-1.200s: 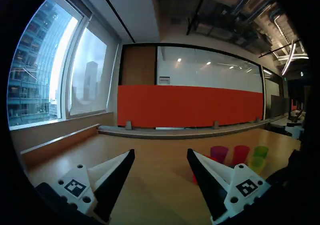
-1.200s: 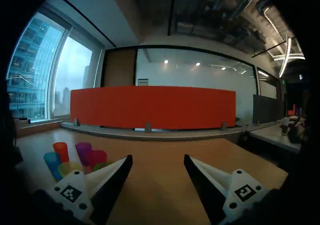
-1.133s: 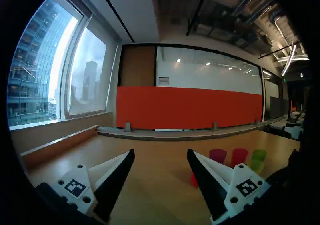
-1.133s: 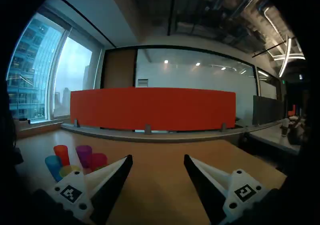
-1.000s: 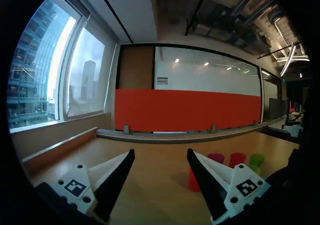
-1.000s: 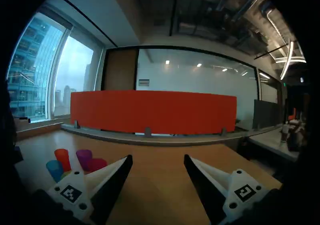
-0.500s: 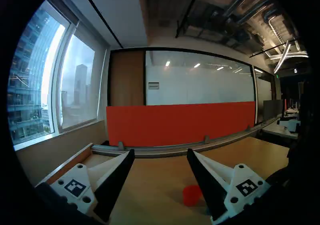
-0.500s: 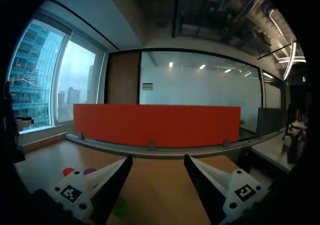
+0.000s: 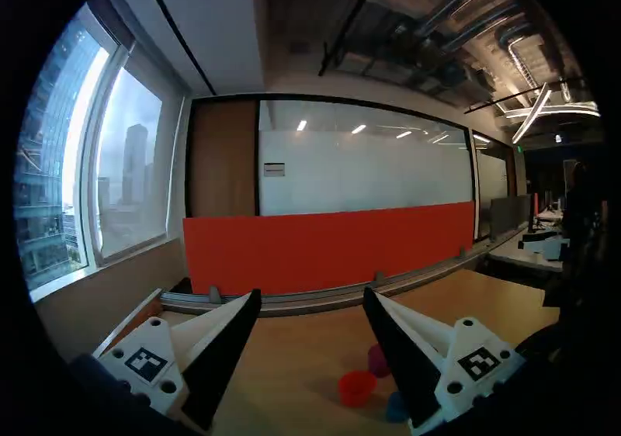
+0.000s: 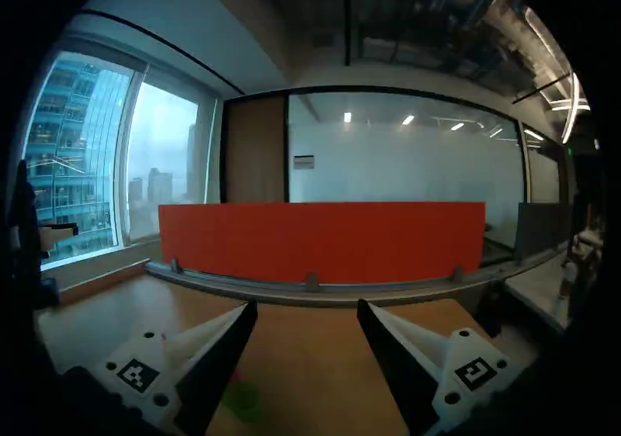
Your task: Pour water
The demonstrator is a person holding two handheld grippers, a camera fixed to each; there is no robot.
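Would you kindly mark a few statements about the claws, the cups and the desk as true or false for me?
1. The left claw is open and holds nothing. True.
2. The right claw is shut on a green cup. False: its jaws stand wide apart and hold nothing; the green cup sits low down by one finger, ungripped.
3. A red cup stands on the wooden table ahead of the left claw. True.
4. The partition along the far edge of the table is blue. False: it is orange-red.
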